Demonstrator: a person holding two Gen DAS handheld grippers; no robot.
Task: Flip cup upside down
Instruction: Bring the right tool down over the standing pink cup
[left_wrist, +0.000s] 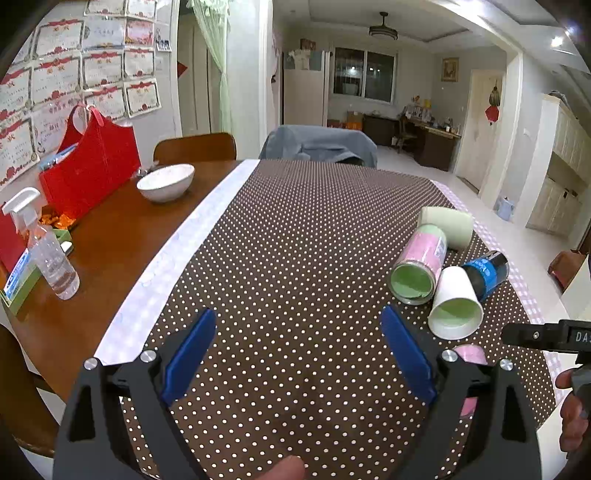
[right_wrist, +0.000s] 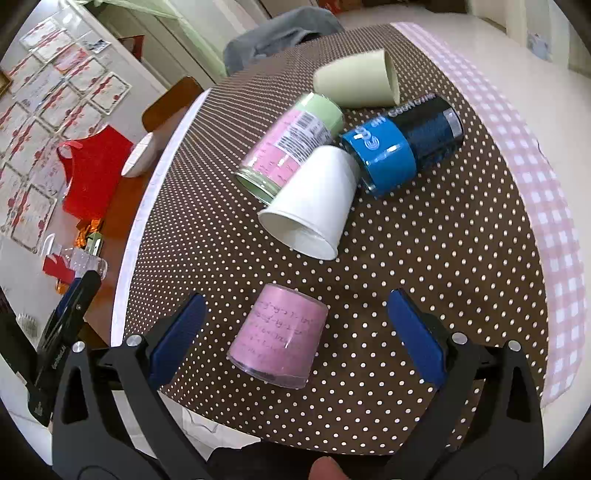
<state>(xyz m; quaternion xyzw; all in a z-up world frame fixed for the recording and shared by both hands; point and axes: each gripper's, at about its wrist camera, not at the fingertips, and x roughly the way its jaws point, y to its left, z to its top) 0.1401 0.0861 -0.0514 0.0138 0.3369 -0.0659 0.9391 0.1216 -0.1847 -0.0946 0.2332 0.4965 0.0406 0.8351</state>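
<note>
A pink cup (right_wrist: 279, 336) stands on the dotted tablecloth (right_wrist: 424, 258), wide end toward the camera. It sits between the fingers of my right gripper (right_wrist: 297, 325), which is open and apart from it. Beyond it several cups lie on their sides: a white paper cup (right_wrist: 314, 201), a pink-and-green glass cup (right_wrist: 291, 144), a blue-and-black cup (right_wrist: 402, 144) and a pale green cup (right_wrist: 356, 83). My left gripper (left_wrist: 299, 349) is open and empty over bare cloth, left of the white cup (left_wrist: 456, 304). The pink cup (left_wrist: 471, 356) shows partly behind its right finger.
A white bowl (left_wrist: 166, 181), a red bag (left_wrist: 88, 162) and a spray bottle (left_wrist: 48, 247) stand on the bare wood at the left. Chairs stand at the far edge, one draped in grey cloth (left_wrist: 321, 146). The table's right edge drops to the floor.
</note>
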